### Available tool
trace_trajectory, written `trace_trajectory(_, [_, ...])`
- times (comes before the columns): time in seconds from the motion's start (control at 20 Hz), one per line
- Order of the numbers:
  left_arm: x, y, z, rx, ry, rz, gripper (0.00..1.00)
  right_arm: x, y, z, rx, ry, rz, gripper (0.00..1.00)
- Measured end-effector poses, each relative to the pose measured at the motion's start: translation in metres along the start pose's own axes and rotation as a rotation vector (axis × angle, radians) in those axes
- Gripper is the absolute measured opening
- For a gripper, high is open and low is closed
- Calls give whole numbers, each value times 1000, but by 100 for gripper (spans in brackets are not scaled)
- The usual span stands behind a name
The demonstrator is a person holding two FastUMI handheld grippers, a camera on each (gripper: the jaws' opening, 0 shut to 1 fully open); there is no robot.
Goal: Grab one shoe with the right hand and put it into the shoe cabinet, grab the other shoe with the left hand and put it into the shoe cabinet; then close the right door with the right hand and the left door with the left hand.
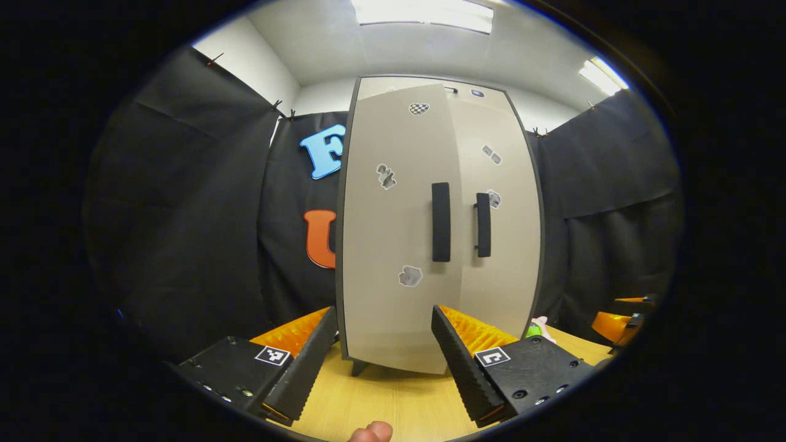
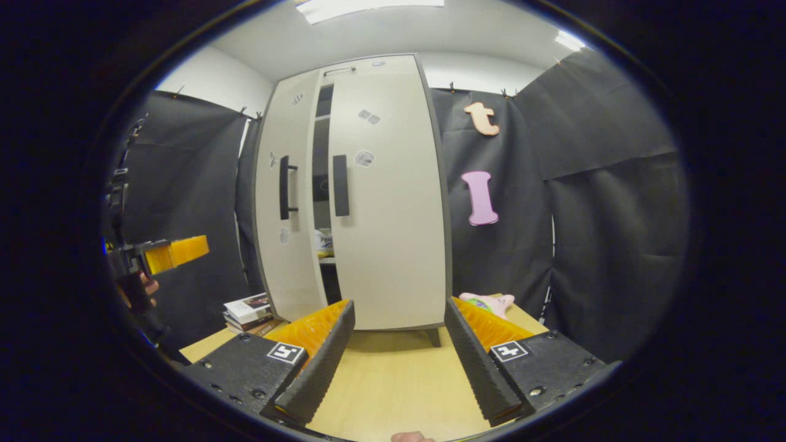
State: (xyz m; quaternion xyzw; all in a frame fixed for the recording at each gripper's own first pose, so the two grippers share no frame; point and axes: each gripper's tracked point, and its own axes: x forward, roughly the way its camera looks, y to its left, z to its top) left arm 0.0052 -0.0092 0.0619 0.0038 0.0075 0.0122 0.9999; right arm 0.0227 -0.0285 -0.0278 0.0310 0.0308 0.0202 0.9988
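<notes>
Fingers of the left gripper (image 1: 374, 362) stand wide and empty over the table (image 1: 393, 399). At twelve o'clock rises the shoe cabinet (image 1: 430, 233), its left door (image 1: 393, 245) ajar, upright handle (image 1: 440, 221) dead ahead; the closing push likely falls to this hand. Beyond, the right gripper (image 2: 399, 362), also wide and empty, faces the nearly shut right door (image 2: 387, 202), a dark gap at eleven o'clock. Books (image 2: 249, 310) lie at nine.

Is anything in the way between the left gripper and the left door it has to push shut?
Nothing visible: the left gripper is open over bare table, facing the left door, which stands slightly ajar.
</notes>
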Motion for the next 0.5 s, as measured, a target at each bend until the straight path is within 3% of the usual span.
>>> trace_trajectory(0.25, [-40,-26,-29,-30,40,-54,93,-13,25,-5,-7,3,41,95])
trace_trajectory(0.5, [-52,-33,-45,-43,75,-59,94,-25,38,-6,-12,-10,68,95])
